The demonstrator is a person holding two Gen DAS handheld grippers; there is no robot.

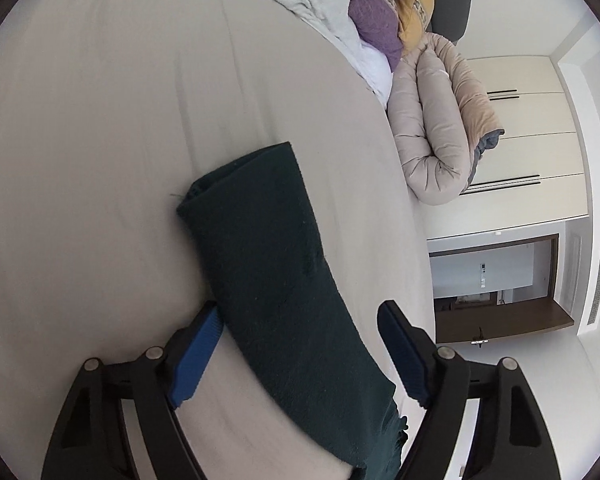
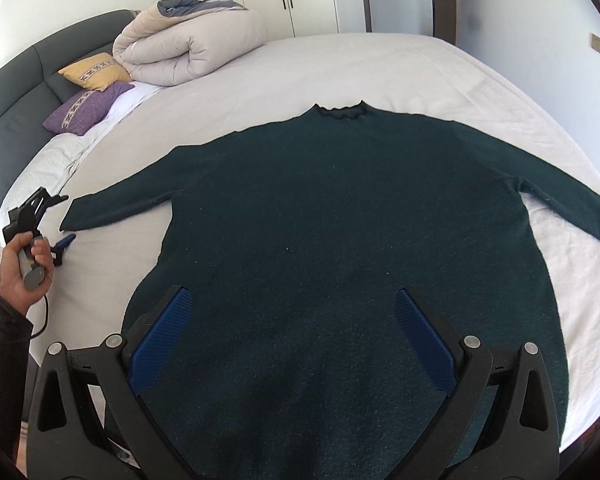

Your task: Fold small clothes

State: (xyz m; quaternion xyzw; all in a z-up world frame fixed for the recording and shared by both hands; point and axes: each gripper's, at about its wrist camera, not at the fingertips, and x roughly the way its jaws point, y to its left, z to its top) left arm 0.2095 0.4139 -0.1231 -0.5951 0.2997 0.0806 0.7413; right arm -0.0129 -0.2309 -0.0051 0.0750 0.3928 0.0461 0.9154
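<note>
A dark green sweater (image 2: 340, 216) lies flat on the bed, collar at the far side, both sleeves spread out. My right gripper (image 2: 292, 300) is open above its lower body, blue pads apart, holding nothing. My left gripper (image 1: 298, 312) is open with the left sleeve (image 1: 268, 248) lying between its blue pads; the sleeve cuff points away. In the right wrist view the left gripper (image 2: 60, 220) sits at the sleeve's cuff, held by a hand.
The bed sheet (image 2: 380, 68) is pale. A rolled beige duvet (image 2: 188, 48) and purple (image 2: 84, 112) and yellow (image 2: 96, 70) cushions lie at the headboard side. White wardrobes (image 1: 532, 132) and a doorway stand beyond the bed edge.
</note>
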